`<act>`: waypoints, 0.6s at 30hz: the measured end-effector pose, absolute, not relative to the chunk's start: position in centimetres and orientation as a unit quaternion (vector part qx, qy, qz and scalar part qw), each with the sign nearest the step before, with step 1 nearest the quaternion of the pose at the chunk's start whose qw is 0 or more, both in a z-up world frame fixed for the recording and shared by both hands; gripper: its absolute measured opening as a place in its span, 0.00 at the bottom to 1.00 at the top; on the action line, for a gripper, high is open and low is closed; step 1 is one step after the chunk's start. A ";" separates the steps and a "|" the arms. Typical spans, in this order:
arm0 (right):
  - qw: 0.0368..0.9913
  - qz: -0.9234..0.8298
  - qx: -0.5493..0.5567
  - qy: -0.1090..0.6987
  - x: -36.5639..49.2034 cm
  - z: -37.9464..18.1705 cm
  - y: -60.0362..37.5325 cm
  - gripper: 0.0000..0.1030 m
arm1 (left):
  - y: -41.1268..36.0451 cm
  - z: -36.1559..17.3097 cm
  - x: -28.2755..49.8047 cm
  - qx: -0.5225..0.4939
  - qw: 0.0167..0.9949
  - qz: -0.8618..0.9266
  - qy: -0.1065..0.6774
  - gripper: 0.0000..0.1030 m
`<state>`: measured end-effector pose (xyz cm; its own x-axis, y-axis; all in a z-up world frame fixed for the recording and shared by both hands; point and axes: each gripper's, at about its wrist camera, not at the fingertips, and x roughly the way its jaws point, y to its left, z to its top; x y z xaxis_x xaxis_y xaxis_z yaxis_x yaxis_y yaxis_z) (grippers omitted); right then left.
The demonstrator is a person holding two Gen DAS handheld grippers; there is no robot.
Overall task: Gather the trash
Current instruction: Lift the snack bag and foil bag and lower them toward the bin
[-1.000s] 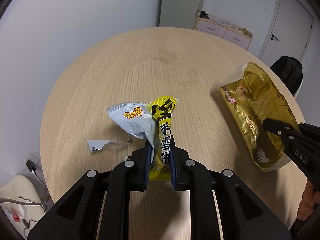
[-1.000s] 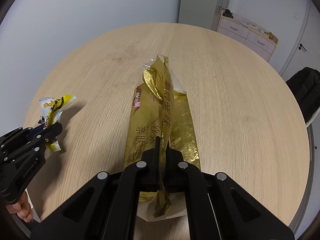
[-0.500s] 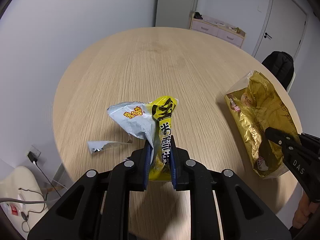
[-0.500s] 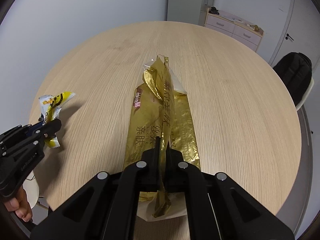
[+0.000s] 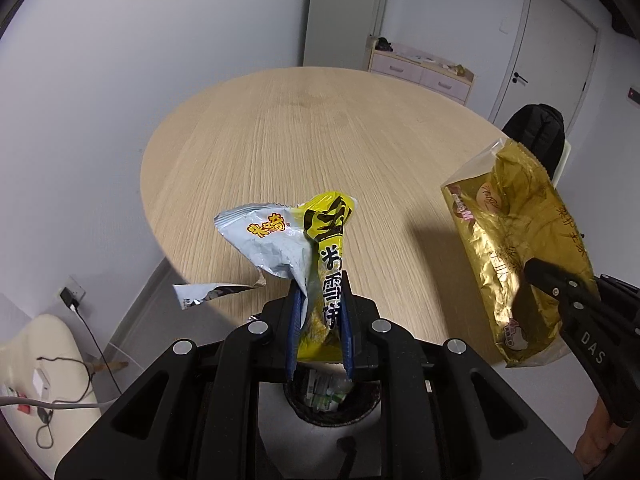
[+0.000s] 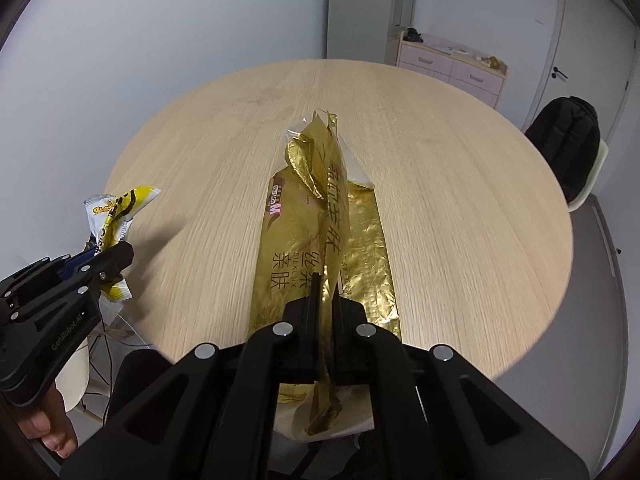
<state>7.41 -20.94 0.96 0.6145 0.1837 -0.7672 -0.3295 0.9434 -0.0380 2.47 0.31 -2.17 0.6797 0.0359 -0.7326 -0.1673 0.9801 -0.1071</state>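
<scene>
Left gripper [image 5: 320, 312] | clamps yellow-and-silver wrapper [image 5: 320, 248] | crumpled, torn

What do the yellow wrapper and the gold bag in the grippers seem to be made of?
Yellow wrapper: thin glossy plastic film, likely foil-lined, judging by its silvery torn flap and sharp creases. Gold bag: crinkled metallic-looking film, shiny with fine wrinkles and a clear plastic edge; whether real foil or metallised plastic is unclear.

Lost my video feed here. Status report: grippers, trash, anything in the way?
Left gripper shut on yellow wrapper. Right gripper shut on gold bag. Trash bin beneath left gripper. Nothing blocking.
</scene>
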 end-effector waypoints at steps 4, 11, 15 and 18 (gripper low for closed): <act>0.898 0.139 -0.085 0.409 5.5 1.3 -21.5 0.02 | 0.1 -2.6 0.5 -0.087 0.912 0.051 0.398 0.16; 0.898 0.144 -0.091 0.407 1.7 0.8 -21.6 0.02 | -0.2 -3.8 -4.4 -0.099 0.913 0.036 0.394 0.16; 0.897 0.146 -0.085 0.408 -0.9 -0.3 -21.9 0.02 | -0.6 -4.9 -6.2 -0.102 0.909 0.030 0.403 0.16; 0.895 0.156 -0.072 0.413 -2.3 -1.2 -22.3 0.02 | -1.4 -5.3 -7.3 -0.094 0.910 0.026 0.404 0.16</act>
